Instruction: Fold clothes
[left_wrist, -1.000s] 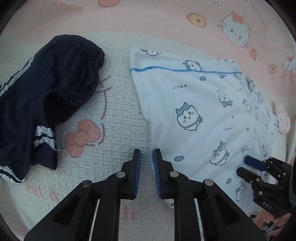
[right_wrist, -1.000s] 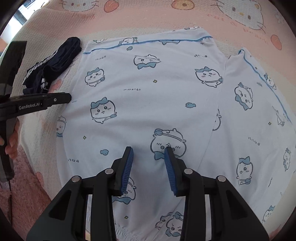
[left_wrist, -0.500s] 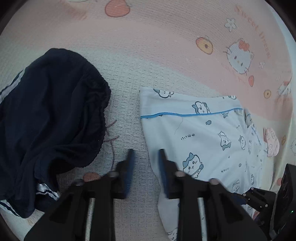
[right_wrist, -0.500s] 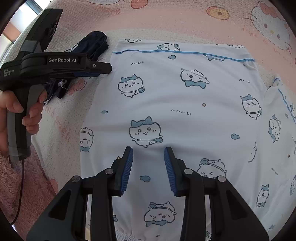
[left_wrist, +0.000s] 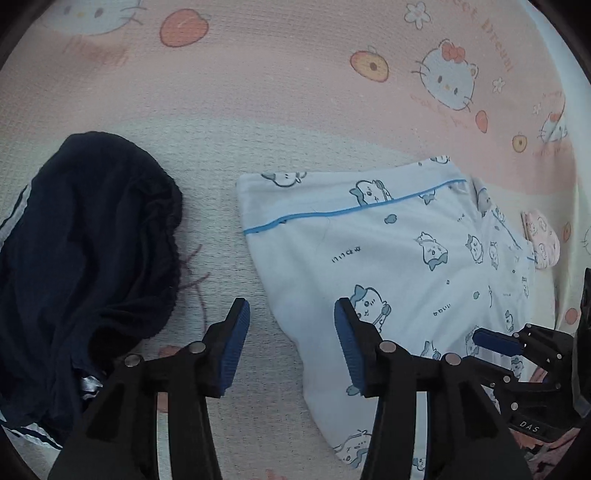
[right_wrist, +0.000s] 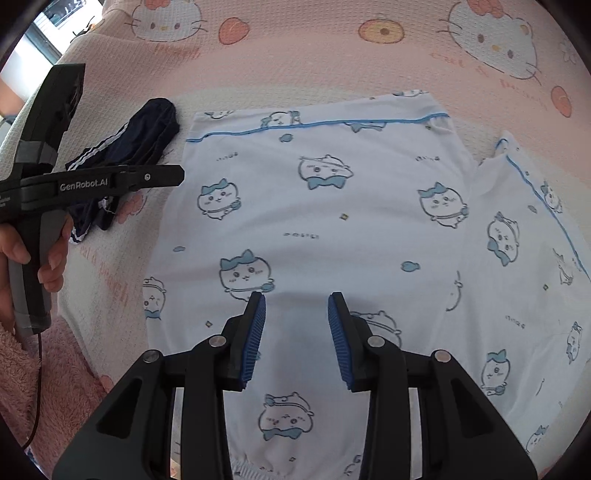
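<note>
A pale blue garment (right_wrist: 332, 229) printed with cartoon cats and edged with blue piping lies flat on the bed. It also shows in the left wrist view as the pale blue garment (left_wrist: 388, 266). My right gripper (right_wrist: 296, 301) hovers open over its near middle, with nothing between the pads. My left gripper (left_wrist: 291, 310) straddles the garment's left edge. Its jaws are opening and the pads press on nothing. To its left lies a crumpled navy garment (left_wrist: 85, 258) with white stripes. From the right wrist view, the left gripper (right_wrist: 173, 176) hangs between the two garments.
A pink and white cartoon-cat bedsheet (left_wrist: 295, 92) covers the whole surface. A small pink cloth (left_wrist: 541, 240) lies past the pale garment's right end. A hand (right_wrist: 14, 251) in a fluffy pink sleeve (right_wrist: 14, 369) holds the left gripper's handle.
The left jaws have spread from nearly closed to wide apart, and that gripper has shifted further along the pale garment's left edge. The right gripper slid slightly over the garment, jaws unchanged.
</note>
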